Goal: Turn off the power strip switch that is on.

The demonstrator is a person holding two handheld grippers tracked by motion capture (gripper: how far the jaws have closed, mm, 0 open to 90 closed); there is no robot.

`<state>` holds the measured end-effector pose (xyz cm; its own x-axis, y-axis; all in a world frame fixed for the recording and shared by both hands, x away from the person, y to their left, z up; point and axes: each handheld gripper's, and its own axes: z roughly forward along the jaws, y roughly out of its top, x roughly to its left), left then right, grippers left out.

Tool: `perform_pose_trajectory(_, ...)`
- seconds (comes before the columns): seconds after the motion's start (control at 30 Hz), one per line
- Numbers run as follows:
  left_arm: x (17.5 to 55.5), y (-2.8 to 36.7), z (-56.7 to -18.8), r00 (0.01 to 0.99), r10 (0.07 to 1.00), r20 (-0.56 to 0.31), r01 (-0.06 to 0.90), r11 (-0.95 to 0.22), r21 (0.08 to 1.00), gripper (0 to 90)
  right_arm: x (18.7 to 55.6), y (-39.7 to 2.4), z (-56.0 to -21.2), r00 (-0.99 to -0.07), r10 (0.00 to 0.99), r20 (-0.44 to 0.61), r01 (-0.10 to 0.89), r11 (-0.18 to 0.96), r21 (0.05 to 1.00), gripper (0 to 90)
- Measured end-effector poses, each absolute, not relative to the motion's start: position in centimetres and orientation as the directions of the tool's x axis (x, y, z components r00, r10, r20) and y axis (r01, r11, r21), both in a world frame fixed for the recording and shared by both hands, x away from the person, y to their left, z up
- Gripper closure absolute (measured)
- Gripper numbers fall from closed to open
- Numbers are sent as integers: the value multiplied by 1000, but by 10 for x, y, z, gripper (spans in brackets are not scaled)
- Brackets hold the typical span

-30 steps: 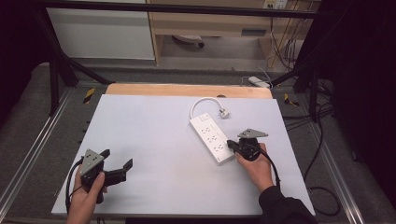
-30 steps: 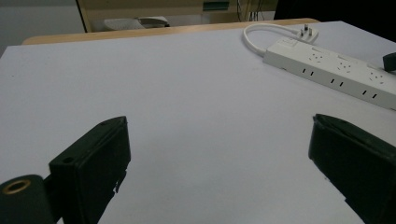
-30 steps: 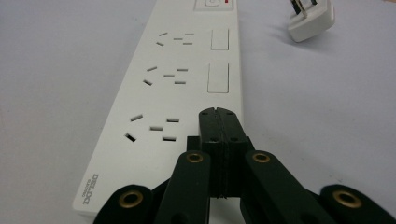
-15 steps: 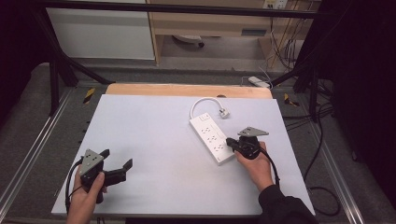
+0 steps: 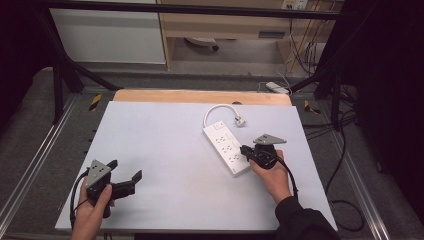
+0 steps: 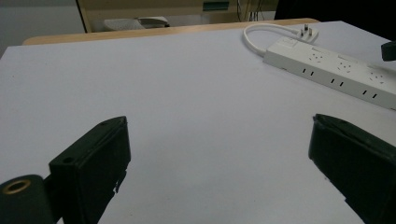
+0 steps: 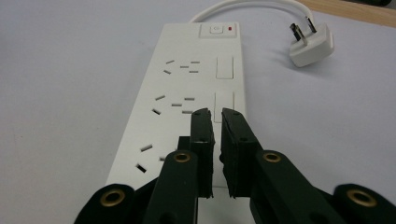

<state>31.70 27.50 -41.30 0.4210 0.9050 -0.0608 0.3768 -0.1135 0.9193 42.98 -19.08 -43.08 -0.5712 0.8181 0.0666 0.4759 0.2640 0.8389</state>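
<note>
Right gripper (image 7: 214, 122): jaws nearly pressed together, thin gap between them, nothing in it. The tips sit low over the near half of the power strip (image 7: 187, 98), above the middle-to-near sockets; can't tell whether they touch it. Past the tips, further along the strip: more sockets, two blank rectangular panels, then a switch (image 7: 216, 29) with a red light at the far end. White cable (image 5: 216, 110) loops from that end to the plug (image 7: 312, 43), which lies on its side just right of the strip.

Left gripper (image 6: 219, 163): jaws spread wide, empty, over bare white table (image 5: 160, 145), well apart from the strip, at the near left corner.
</note>
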Motion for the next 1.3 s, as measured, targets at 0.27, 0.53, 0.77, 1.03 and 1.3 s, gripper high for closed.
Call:
perform_pose_trajectory(0.27,317,275,-413,420,905,-61,377,-113,919,57,433,-187,-425,-564,823,74,470,246,848,676)
perform_pose_trajectory(0.53,317,275,-413,421,905,-61,377,-113,919,57,437,-184,-420,-546,834,83,470,223,854,468)
perform_pose_trajectory(0.77,317,275,-413,421,905,-61,377,-114,919,57,441,-183,-412,-535,840,92,466,203,861,284)
perform_pose_trajectory(1.03,317,275,-413,421,905,-60,376,-114,920,57,444,-182,-402,-514,855,75,447,192,874,108)
perform_pose_trajectory(1.3,317,275,-413,422,905,-59,375,-115,920,57,447,-180,-393,-472,880,44,403,172,899,53)
